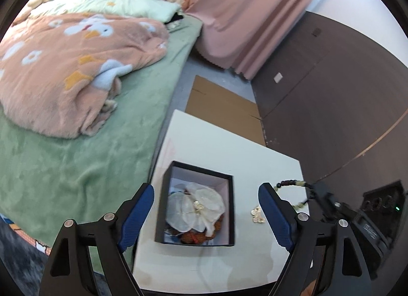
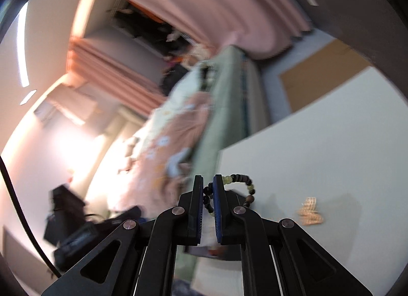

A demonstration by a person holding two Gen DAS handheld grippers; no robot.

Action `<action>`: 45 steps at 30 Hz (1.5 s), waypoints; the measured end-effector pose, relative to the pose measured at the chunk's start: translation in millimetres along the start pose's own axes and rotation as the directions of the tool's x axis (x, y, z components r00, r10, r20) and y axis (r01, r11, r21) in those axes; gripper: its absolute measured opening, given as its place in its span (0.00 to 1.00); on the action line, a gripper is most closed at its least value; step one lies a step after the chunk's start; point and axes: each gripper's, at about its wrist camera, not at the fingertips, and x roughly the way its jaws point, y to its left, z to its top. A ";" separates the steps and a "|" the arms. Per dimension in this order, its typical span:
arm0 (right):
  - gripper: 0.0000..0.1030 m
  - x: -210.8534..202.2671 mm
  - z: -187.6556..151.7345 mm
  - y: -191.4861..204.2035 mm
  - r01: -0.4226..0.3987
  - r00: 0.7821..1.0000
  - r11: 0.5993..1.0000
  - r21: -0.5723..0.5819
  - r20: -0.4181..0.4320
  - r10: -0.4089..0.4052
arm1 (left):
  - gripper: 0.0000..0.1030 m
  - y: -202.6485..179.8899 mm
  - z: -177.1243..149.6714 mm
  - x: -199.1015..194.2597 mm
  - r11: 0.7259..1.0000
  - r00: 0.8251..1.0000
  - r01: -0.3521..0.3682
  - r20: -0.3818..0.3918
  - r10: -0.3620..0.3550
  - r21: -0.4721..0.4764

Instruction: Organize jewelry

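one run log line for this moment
left: open above black box | right: shut on bead bracelet, lifted off white table | in box: white flower piece | on table: gold clip

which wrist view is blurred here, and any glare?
Left wrist: mostly sharp, box and flower crisp, strong fisheye bending at the edges. Right wrist: heavy motion smear over bed and curtain, blown-out glare low on the left wall; only the right tool and the bracelet it grips stay sharp, the gold clip is soft.
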 end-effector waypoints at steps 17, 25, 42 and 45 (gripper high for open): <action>0.67 9.0 -3.9 -20.8 0.036 0.997 0.995 0.095 -0.077 -0.029 | 0.82 -8.3 -5.7 -4.0 1.000 1.000 -0.001 0.024 0.001 -0.006; 0.69 -37.8 8.9 -52.3 0.165 0.986 0.977 0.134 -0.030 -0.162 | 0.82 -45.7 -22.8 17.9 0.998 0.999 0.030 -0.025 -0.029 0.062; 0.69 -69.9 16.2 -76.8 0.232 0.973 0.960 0.160 -0.028 -0.230 | 0.82 -126.9 -50.3 54.6 0.964 0.992 0.095 -0.105 -0.070 0.250; 0.69 -73.6 15.5 -84.0 0.255 0.967 0.951 0.174 -0.046 -0.251 | 0.82 -132.2 -57.3 69.5 0.958 0.988 0.103 -0.141 -0.067 0.266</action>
